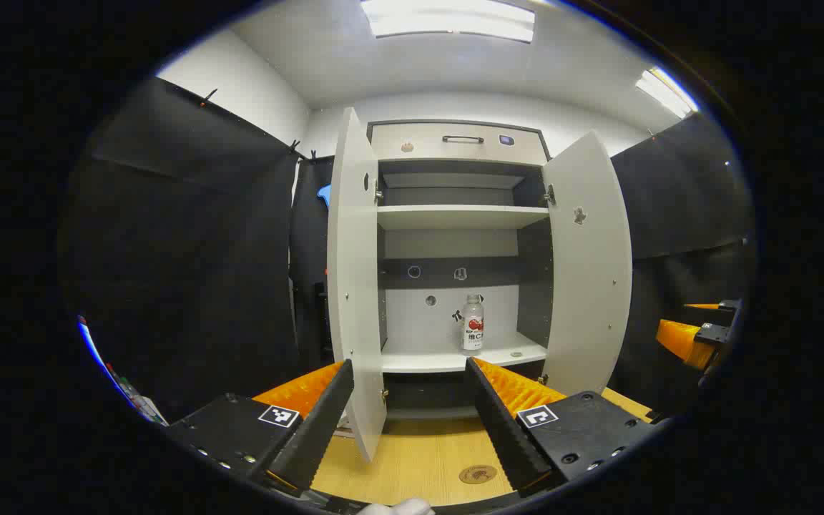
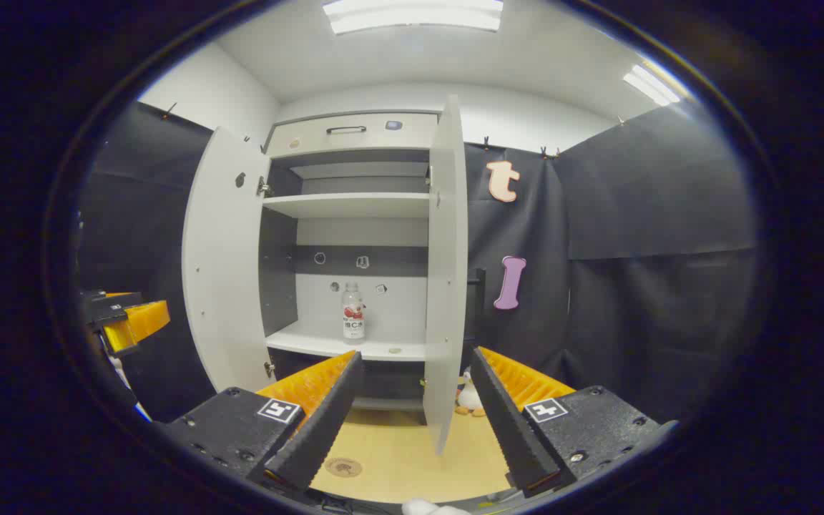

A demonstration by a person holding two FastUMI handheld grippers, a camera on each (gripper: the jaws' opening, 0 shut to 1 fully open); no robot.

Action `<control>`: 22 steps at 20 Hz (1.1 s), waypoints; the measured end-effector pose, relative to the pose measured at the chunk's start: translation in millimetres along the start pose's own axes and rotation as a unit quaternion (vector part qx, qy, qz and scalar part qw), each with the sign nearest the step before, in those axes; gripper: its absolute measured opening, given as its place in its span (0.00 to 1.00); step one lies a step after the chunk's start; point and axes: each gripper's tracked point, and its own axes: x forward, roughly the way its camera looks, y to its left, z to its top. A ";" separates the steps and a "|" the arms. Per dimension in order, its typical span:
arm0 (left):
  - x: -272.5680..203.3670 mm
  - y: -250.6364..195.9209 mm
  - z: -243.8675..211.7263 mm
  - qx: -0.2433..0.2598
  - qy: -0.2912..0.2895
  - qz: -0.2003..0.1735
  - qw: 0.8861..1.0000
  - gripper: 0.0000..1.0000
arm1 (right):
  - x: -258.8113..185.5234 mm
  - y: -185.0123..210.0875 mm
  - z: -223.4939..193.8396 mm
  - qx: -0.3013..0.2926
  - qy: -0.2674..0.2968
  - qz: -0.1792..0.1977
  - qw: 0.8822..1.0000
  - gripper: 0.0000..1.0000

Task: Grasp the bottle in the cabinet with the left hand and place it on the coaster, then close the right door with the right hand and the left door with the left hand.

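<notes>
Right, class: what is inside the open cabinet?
A bottle stands on the lower shelf of the cabinet, with a small round thing beside it. The upper shelf looks bare. The doors hide part of the sides.

Toy (image 2: pixel 466 400) half hidden behind right door (image 2: pixel 443 272).

Bright, even light from ceiling panels (image 1: pixel 448 18); sharp focus, strong fisheye bending at edges.

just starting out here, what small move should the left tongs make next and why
Probably ease the open left tongs forward between the doors toward the bottle. It stands upright on the cabinet's lower shelf, untouched, and the coaster on the table is bare.
</notes>
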 end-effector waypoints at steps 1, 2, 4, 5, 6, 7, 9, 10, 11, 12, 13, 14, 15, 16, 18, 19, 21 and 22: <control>0.0 0.7 0.0 0.001 0.000 0.001 1.000 0.95 | -0.4 0.8 1.0 0.000 -0.001 0.000 1.000 0.99; -0.7 0.2 0.3 0.002 0.000 0.002 1.000 0.95 | -1.5 0.5 1.5 0.000 -0.002 0.002 1.000 0.99; -0.8 0.9 -0.5 0.003 0.002 0.004 1.000 0.95 | -0.8 0.5 1.8 0.000 -0.003 0.003 1.000 0.99; -0.8 0.7 -0.1 0.002 0.002 0.005 1.000 0.95 | 0.3 1.4 1.4 0.001 -0.002 0.005 1.000 0.99; -0.8 0.7 -0.5 0.003 0.003 0.006 1.000 0.95 | 1.2 2.1 0.7 0.002 -0.001 0.006 1.000 0.99; -0.3 0.5 0.0 0.004 0.003 0.007 1.000 0.95 | 1.9 2.0 0.8 0.002 0.000 0.008 1.000 0.99; 0.3 -0.6 0.1 0.007 0.003 0.010 1.000 0.95 | 2.8 1.4 1.5 0.002 -0.001 0.010 1.000 0.99; 0.0 -1.8 -0.7 0.009 0.003 0.011 1.000 0.95 | 3.6 -0.1 2.1 0.003 -0.003 0.009 1.000 0.99; 0.2 -2.6 -2.2 0.011 0.006 0.011 1.000 0.95 | 4.7 -2.3 3.3 0.005 -0.004 0.007 1.000 0.99; 0.4 -3.4 -3.0 0.012 0.008 0.010 1.000 0.95 | 5.9 -3.6 2.6 0.007 -0.004 0.006 1.000 0.99; 0.5 -4.1 -3.5 0.012 0.007 0.010 1.000 0.95 | 7.5 -4.1 3.4 0.008 -0.005 0.007 1.000 0.99; 3.1 -4.6 -3.3 0.013 0.007 0.011 1.000 0.95 | 9.0 -5.4 2.7 0.007 -0.004 0.006 1.000 0.99; 5.1 -5.5 -2.7 0.013 0.006 0.011 1.000 0.95 | 10.7 -7.1 1.3 0.006 -0.001 0.006 1.000 0.99; 7.4 -7.9 -2.7 0.013 0.005 0.011 1.000 0.95 | 12.2 -9.0 -0.2 0.006 0.001 0.007 1.000 0.99; 19.0 -16.6 -2.9 0.009 0.005 0.005 1.000 0.95 | 15.6 -12.1 -0.7 0.009 0.003 0.008 1.000 0.99; 25.0 -21.6 -3.0 0.007 0.006 0.003 1.000 0.95 | 17.3 -12.8 -1.1 0.010 0.006 0.010 1.000 0.99; 40.1 -33.3 -2.3 0.009 0.003 -0.003 1.000 0.95 | 21.8 -15.1 -3.1 0.010 0.010 0.012 1.000 0.99; 49.2 -39.6 -3.3 0.012 0.002 -0.006 1.000 0.94 | 23.7 -16.2 -4.3 0.010 0.012 0.014 1.000 0.99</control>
